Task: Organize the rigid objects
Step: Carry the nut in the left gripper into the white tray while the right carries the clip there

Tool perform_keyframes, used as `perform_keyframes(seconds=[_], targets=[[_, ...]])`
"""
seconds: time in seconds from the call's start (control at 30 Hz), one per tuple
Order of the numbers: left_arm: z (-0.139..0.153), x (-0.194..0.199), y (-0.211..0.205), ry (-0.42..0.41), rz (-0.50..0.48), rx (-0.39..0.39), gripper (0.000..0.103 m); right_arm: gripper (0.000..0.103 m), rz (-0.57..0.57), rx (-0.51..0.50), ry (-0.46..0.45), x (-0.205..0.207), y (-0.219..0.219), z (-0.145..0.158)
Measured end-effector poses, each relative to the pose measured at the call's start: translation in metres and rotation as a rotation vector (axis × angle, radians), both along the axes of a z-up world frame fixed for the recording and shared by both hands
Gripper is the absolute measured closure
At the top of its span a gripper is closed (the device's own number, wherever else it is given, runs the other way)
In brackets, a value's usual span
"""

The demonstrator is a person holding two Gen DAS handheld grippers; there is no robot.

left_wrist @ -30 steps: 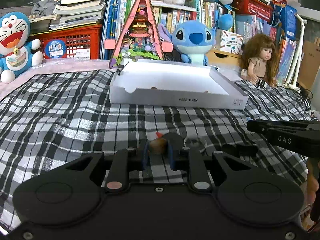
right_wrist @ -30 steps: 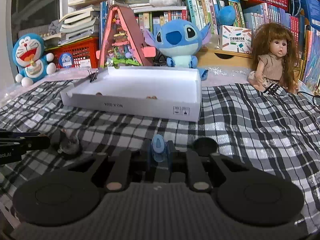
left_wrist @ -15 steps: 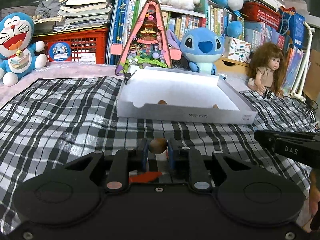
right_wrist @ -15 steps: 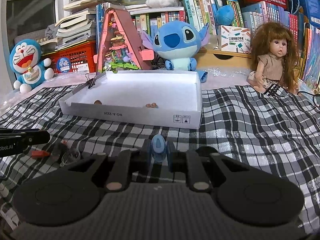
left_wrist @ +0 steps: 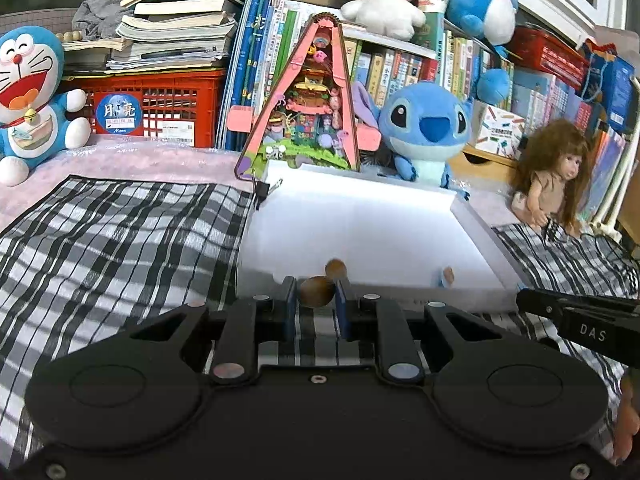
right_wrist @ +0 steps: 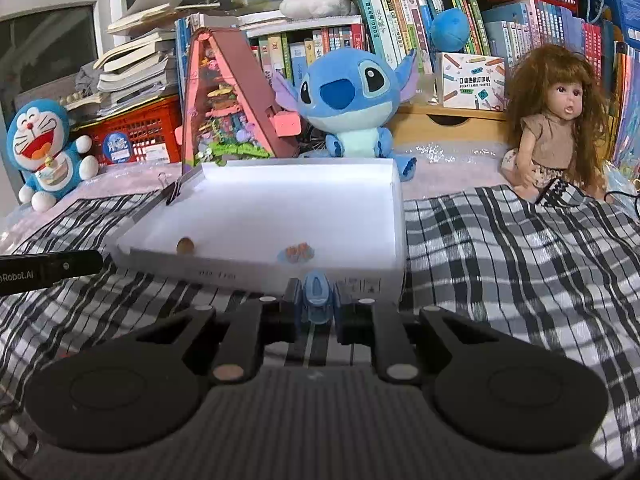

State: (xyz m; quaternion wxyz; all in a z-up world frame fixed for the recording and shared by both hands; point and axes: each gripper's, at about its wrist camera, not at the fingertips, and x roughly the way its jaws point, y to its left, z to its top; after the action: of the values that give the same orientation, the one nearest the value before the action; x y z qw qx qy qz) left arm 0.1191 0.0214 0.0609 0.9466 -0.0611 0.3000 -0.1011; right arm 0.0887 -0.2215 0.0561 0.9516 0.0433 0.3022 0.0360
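Note:
My left gripper (left_wrist: 316, 300) is shut on a small brown rounded object (left_wrist: 317, 291) and holds it just before the near wall of the white box (left_wrist: 472, 216). Inside the box lie another brown piece (left_wrist: 336, 269) and a small blue-and-brown piece (left_wrist: 447, 276). My right gripper (right_wrist: 316, 300) is shut on a small blue object (right_wrist: 317, 293), close to the near wall of the same box (right_wrist: 394, 216). In the right wrist view a brown piece (right_wrist: 185, 245) and a small orange-blue item (right_wrist: 297, 253) lie in the box.
A black-and-white checked cloth (left_wrist: 100, 232) covers the surface. Behind the box stand a pink triangular toy house (left_wrist: 308, 108), a Stitch plush (right_wrist: 348, 96), a Doraemon plush (left_wrist: 28, 92), a doll (right_wrist: 556, 120), a red crate (left_wrist: 160, 108) and books. A binder clip (right_wrist: 170, 194) sits on the box's corner.
Both grippers have risen and moved forward toward the box, each with its object. The red piece and clear ring on the cloth have dropped out of view.

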Motion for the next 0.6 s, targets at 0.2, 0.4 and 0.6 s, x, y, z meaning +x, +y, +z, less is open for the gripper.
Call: perform_keyframes(seconds=[0.2, 0.4, 0.6], targets=[[0.006, 0.03, -0.004, 0.01, 0.01, 0.002, 0.084, 0.083, -0.016, 0.013, 0.011, 0.024, -0.004, 0.006], [0.006, 0.062, -0.004, 0.041, 0.024, -0.023, 0.084, 0.083, -0.021, 0.037, 0.039, 0.048, -0.006, 0.007], [0.004, 0.094, -0.006, 0.077, 0.04, -0.047, 0.084, 0.083, -0.041, 0.102, 0.084, 0.079, -0.009, 0.007]])
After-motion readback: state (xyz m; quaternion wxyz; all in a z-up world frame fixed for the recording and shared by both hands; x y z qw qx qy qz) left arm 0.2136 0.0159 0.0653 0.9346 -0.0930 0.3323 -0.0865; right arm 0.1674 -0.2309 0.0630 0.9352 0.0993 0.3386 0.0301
